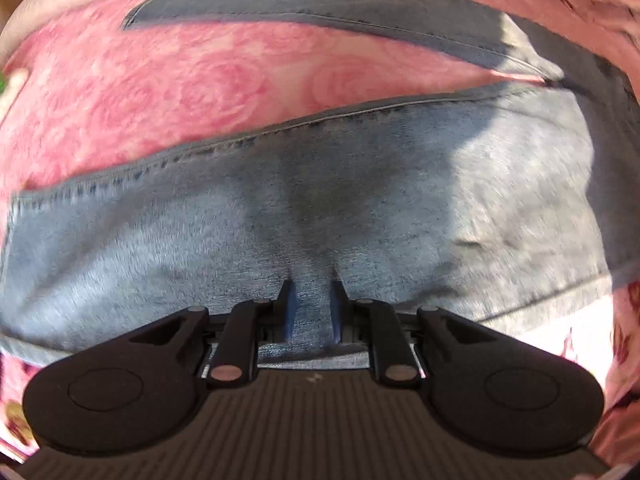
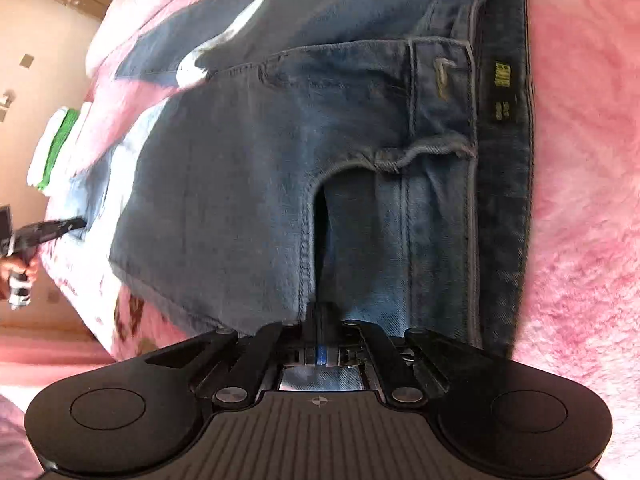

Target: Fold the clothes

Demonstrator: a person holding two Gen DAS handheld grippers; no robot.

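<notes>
A pair of blue jeans point(image 2: 240, 184) lies spread on a pink rose-patterned blanket point(image 1: 168, 92). In the right wrist view the waistband with its label point(image 2: 500, 92) is at the upper right. My right gripper point(image 2: 321, 314) is shut on the near side edge of the jeans, just below the front pocket opening. In the left wrist view one leg point(image 1: 280, 200) fills the middle and the other leg point(image 1: 320, 4) lies beyond it. My left gripper point(image 1: 312, 300) is shut on the leg's near edge, with denim pinched between its fingers. The left gripper point(image 2: 74, 224) also shows far left, held by a hand.
The fluffy pink blanket point(image 2: 580, 200) stretches to the right of the waistband. A white and green folded stack point(image 2: 56, 144) sits at the far left of the bed. A beige wall point(image 2: 36, 28) stands behind it. Sunlight throws bright patches and gripper shadows on the denim.
</notes>
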